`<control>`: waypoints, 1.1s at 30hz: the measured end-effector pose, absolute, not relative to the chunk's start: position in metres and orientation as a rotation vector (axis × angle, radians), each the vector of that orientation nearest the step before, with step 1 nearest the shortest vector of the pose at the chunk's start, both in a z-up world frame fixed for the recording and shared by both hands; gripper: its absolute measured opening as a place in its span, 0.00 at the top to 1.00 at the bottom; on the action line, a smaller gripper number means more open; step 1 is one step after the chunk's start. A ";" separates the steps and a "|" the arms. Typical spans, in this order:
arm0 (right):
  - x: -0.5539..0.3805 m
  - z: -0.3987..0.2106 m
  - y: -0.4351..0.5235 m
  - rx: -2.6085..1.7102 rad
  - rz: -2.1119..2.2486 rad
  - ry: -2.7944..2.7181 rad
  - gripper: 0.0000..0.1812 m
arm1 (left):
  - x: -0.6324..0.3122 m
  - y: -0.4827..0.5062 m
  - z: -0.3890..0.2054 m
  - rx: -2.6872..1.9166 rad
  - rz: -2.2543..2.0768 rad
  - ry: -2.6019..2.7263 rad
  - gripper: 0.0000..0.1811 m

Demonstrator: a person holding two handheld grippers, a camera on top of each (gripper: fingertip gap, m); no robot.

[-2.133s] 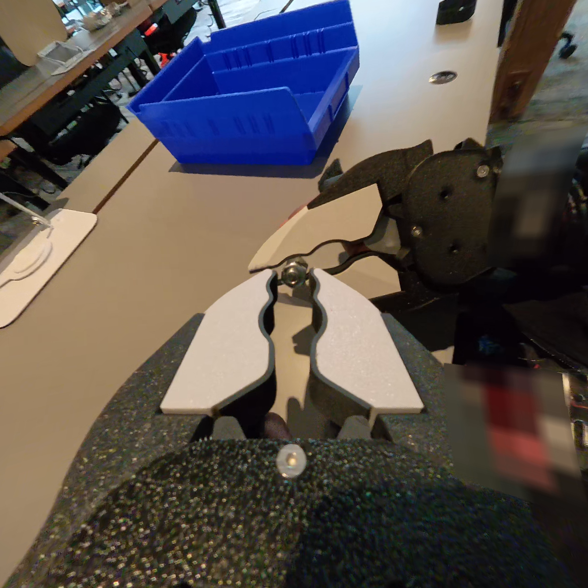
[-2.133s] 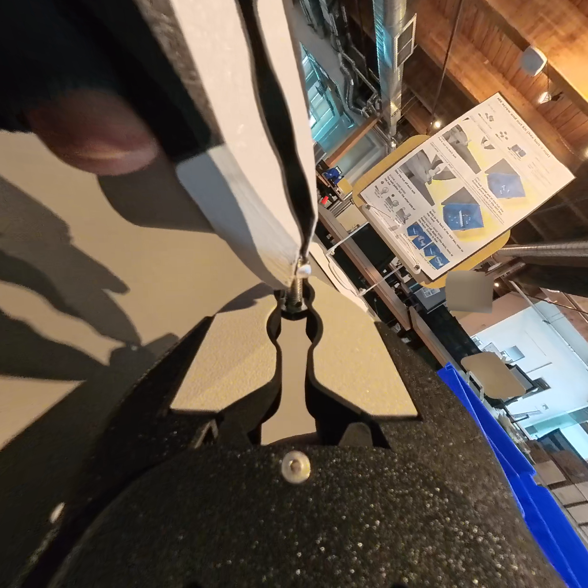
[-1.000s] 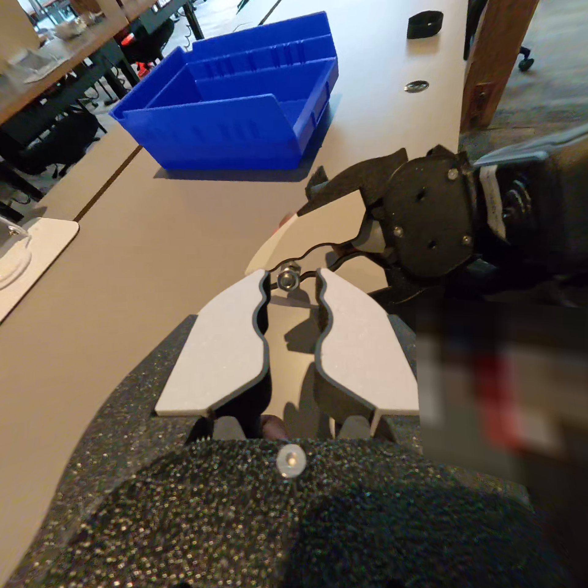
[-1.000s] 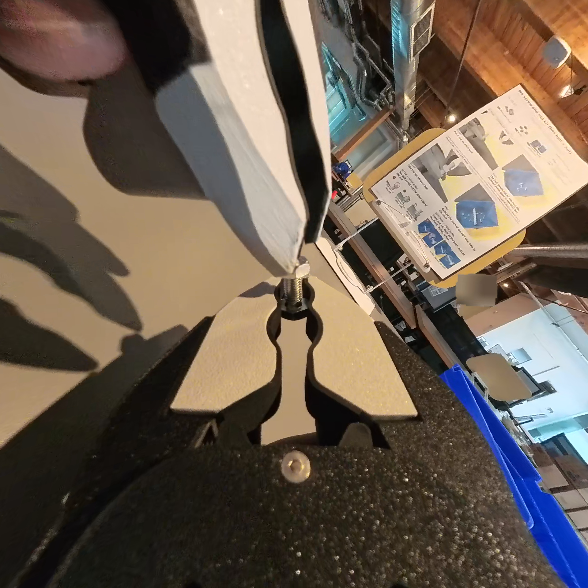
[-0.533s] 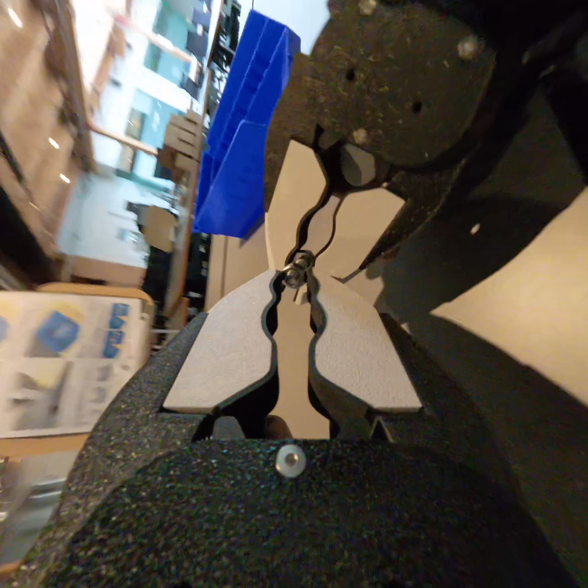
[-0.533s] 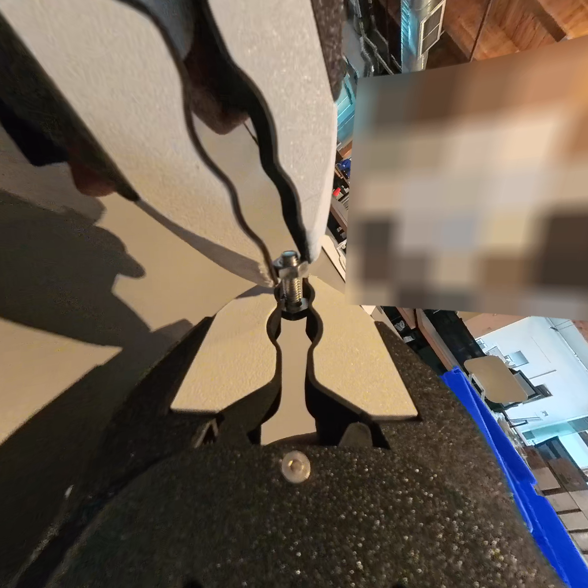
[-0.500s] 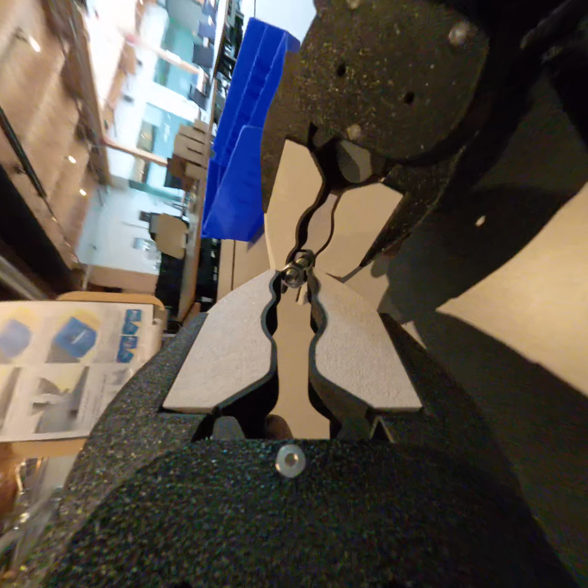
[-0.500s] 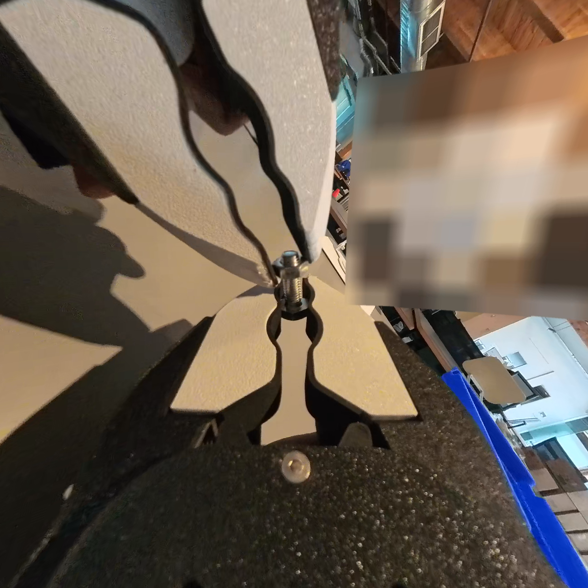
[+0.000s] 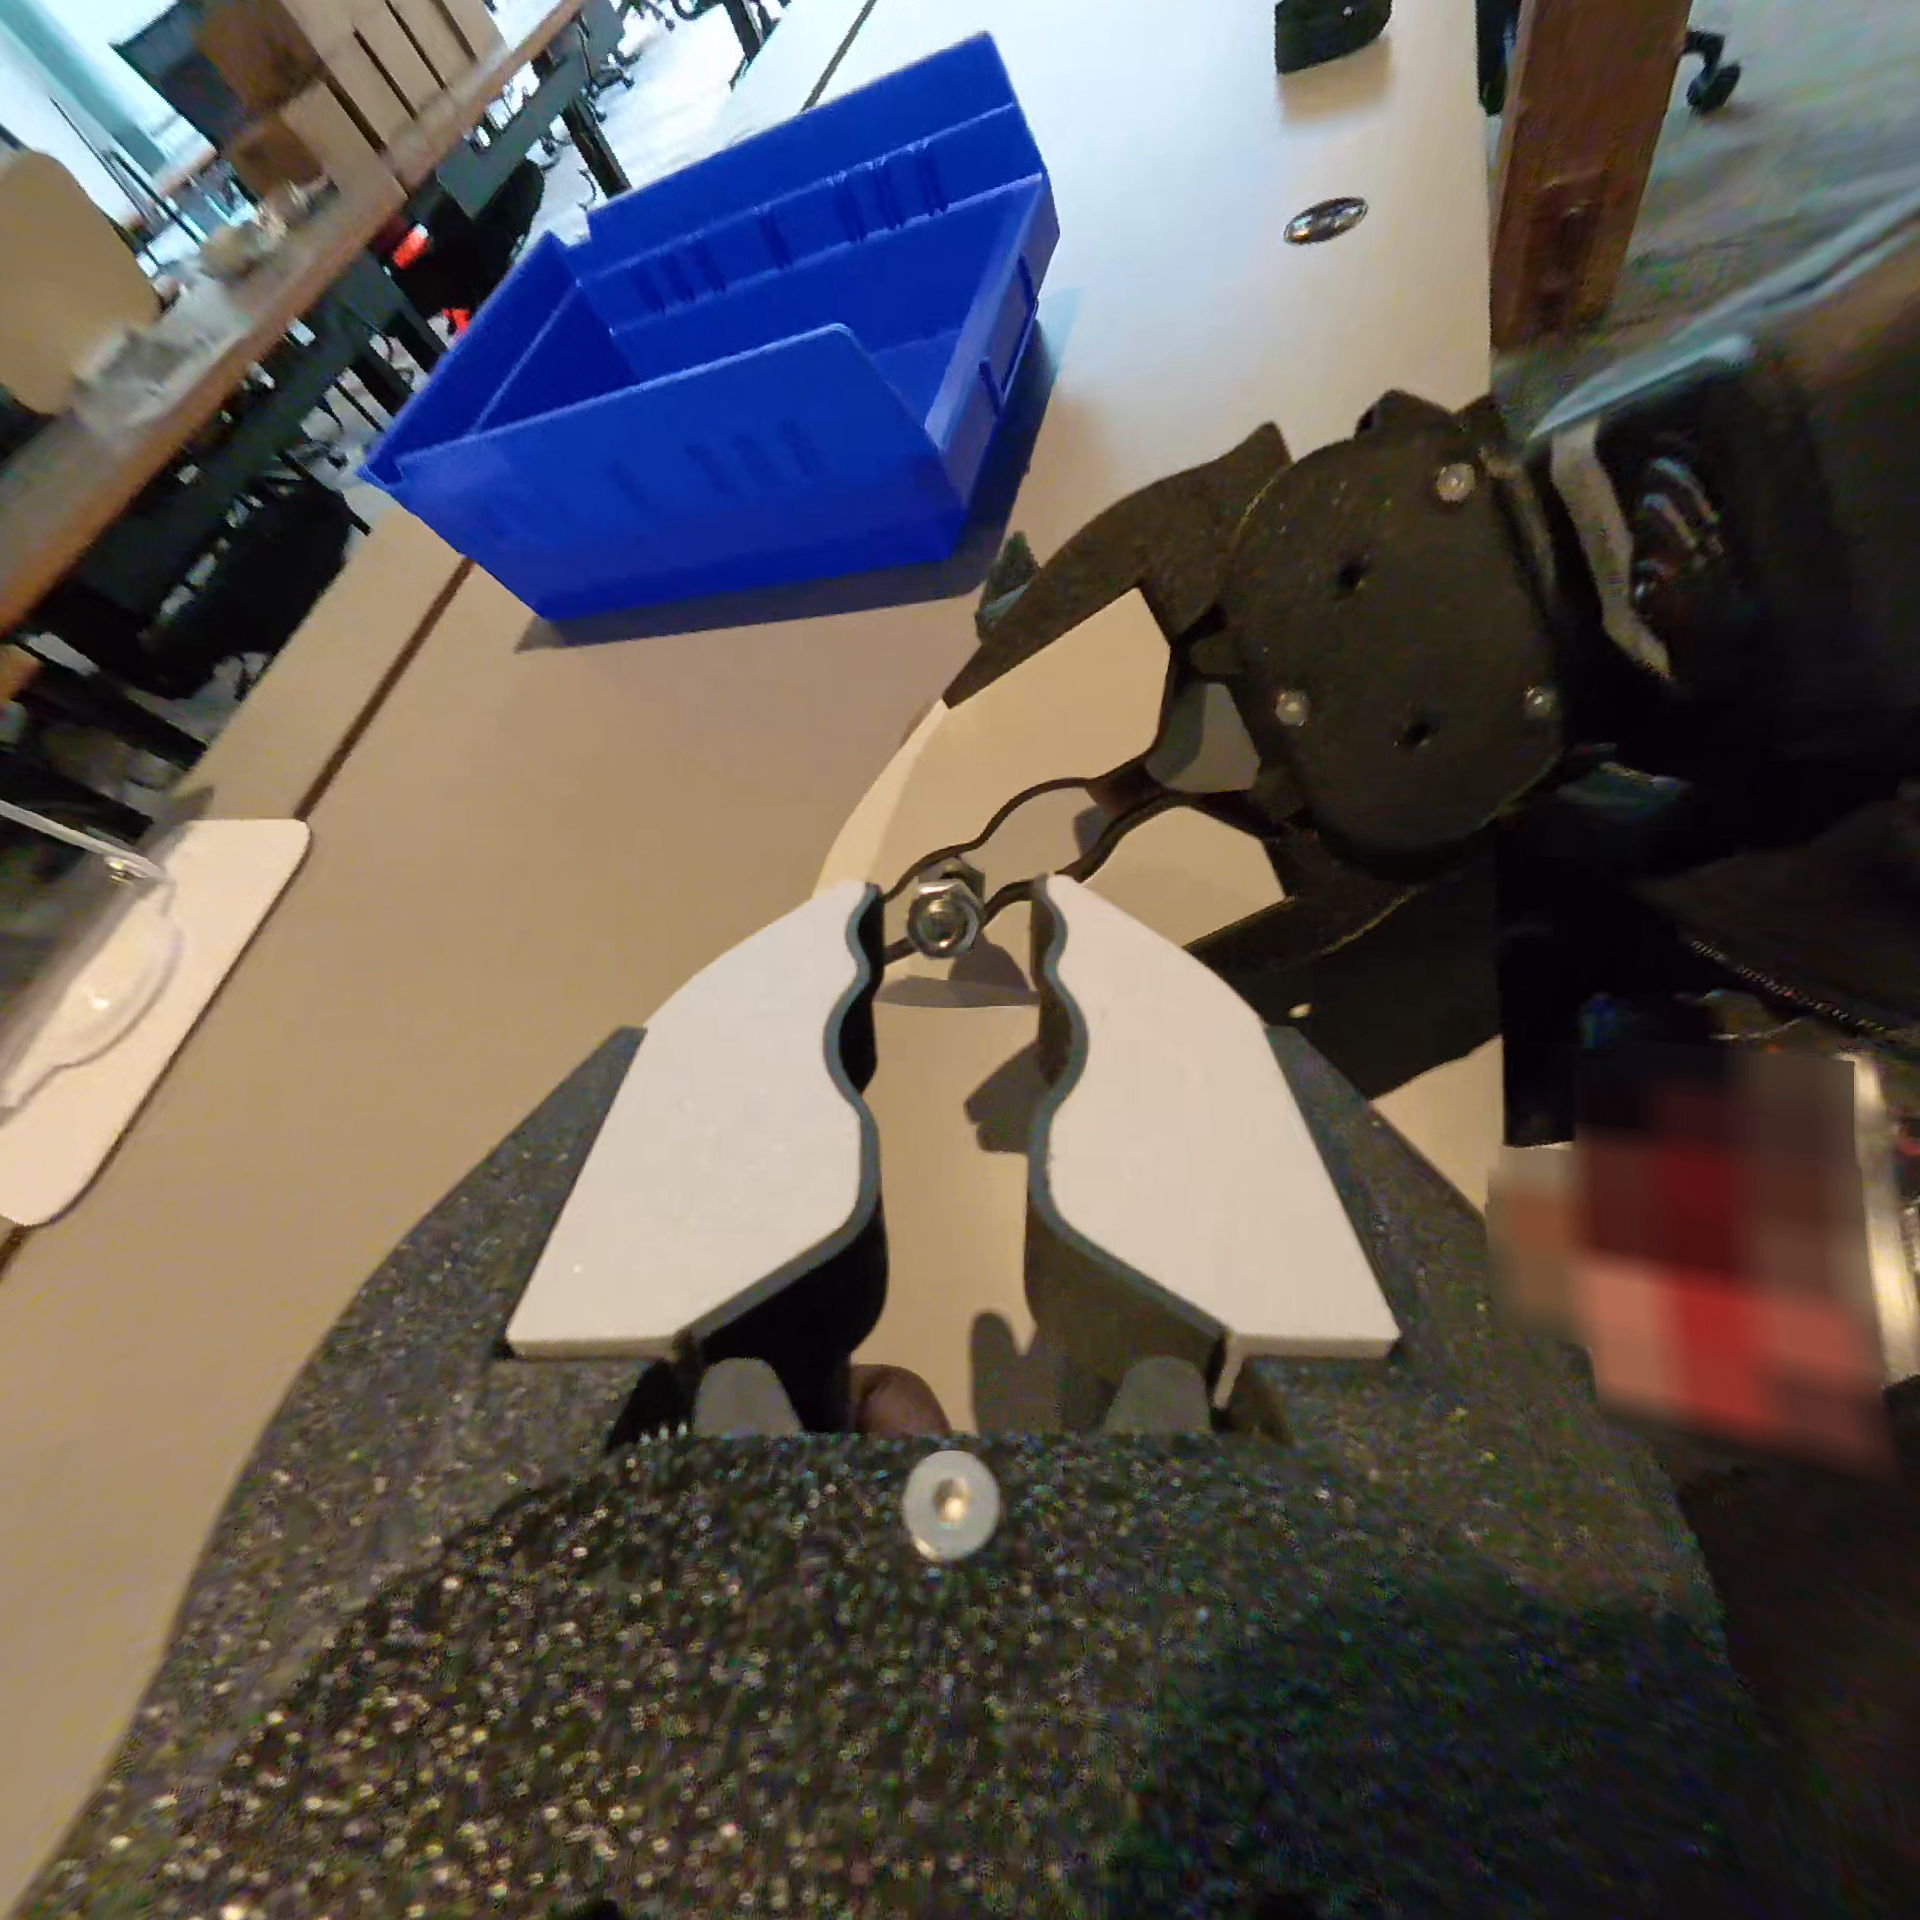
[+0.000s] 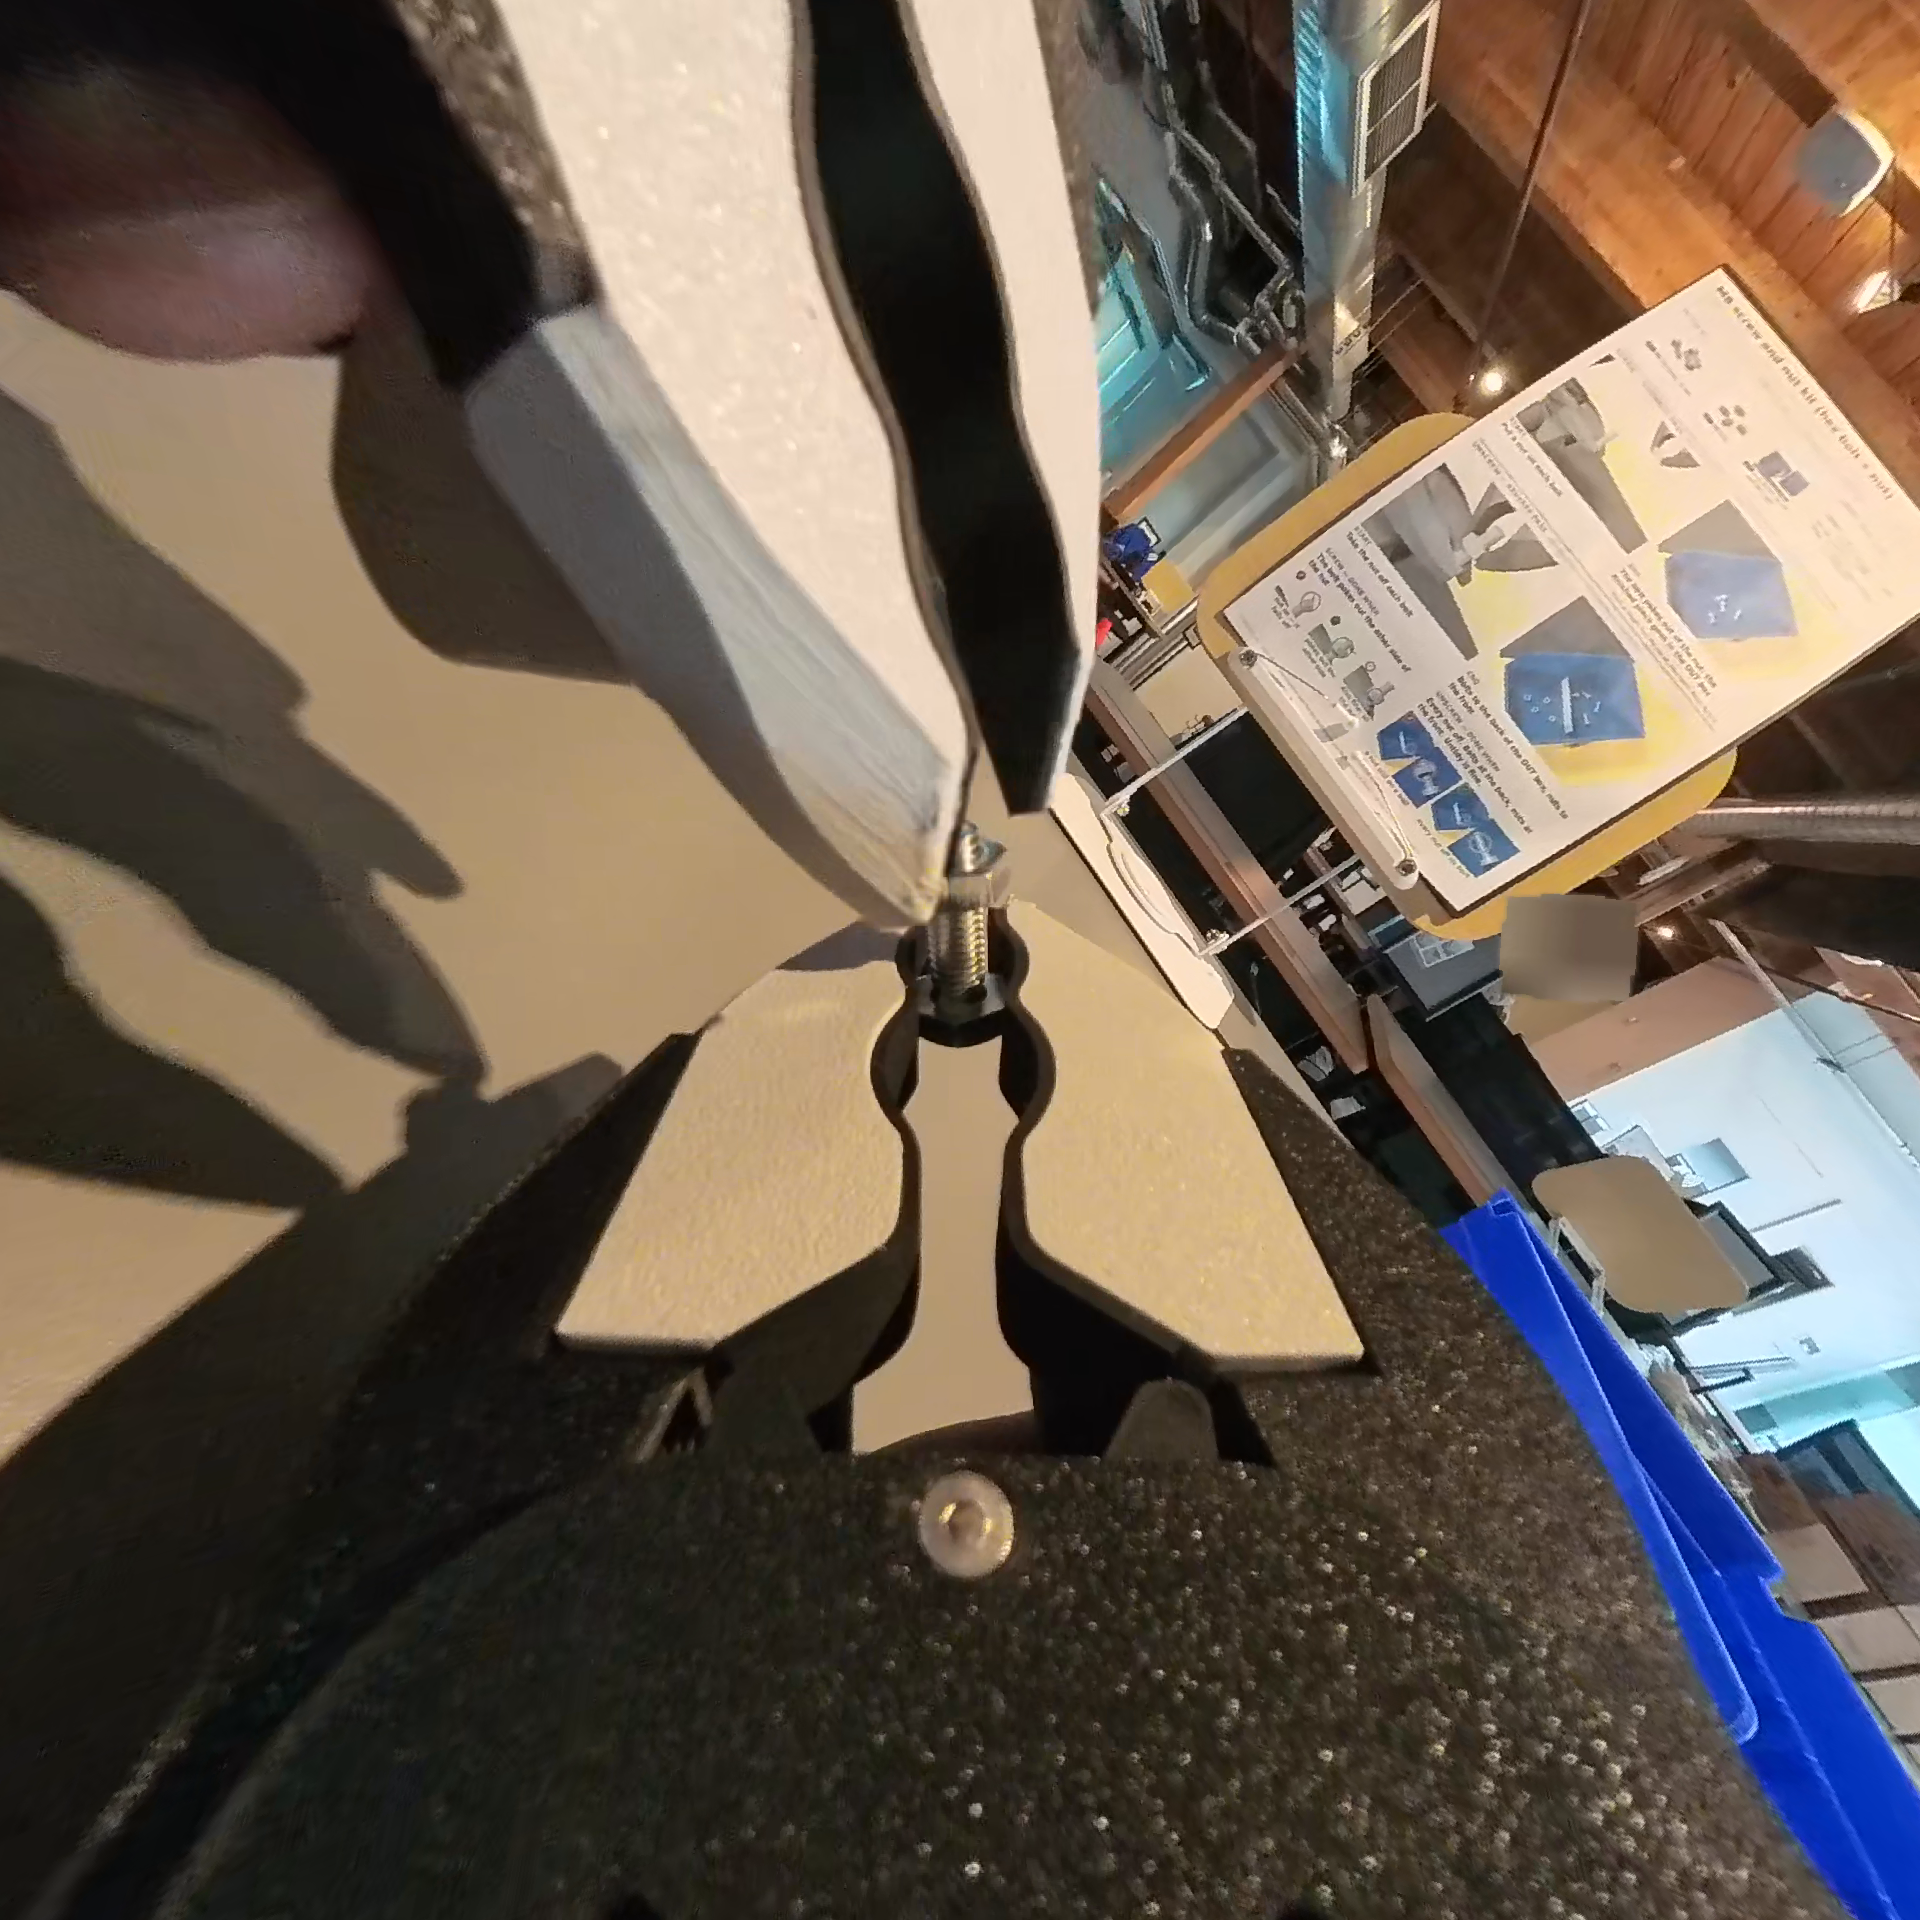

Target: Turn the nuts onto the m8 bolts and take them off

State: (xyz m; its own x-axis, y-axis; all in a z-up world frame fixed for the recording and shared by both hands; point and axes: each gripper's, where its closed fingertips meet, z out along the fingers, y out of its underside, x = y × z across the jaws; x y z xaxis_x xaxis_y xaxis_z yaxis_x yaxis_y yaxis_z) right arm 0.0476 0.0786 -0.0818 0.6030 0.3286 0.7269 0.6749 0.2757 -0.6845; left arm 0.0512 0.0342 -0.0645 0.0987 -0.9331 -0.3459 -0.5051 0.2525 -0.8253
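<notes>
Your left tongs (image 9: pixel 948 914) stand apart at the tips, and the nut (image 9: pixel 940 921) sits just beside the left finger (image 9: pixel 717 1122), with a clear gap to the right one. Only the left wrist view shows the blue bin (image 9: pixel 727 416) whole, farther back on the table (image 9: pixel 520 790), and the white pad (image 9: pixel 135 997) at the table's left edge. Your right tongs (image 9: pixel 961 878) enter that view from the right, clamped on the bolt (image 10: pixel 961 951). Only the right wrist view shows its threaded shank, rising from the narrow right tongs (image 10: pixel 961 997) to the nut at the left tongs' tips, with an instruction board (image 10: pixel 1579 644) to the right.
</notes>
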 end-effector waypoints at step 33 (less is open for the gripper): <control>0.044 -0.084 0.077 -1.321 -0.278 -0.984 0.95 | 0.047 0.036 -0.060 -1.142 -0.390 1.642 0.80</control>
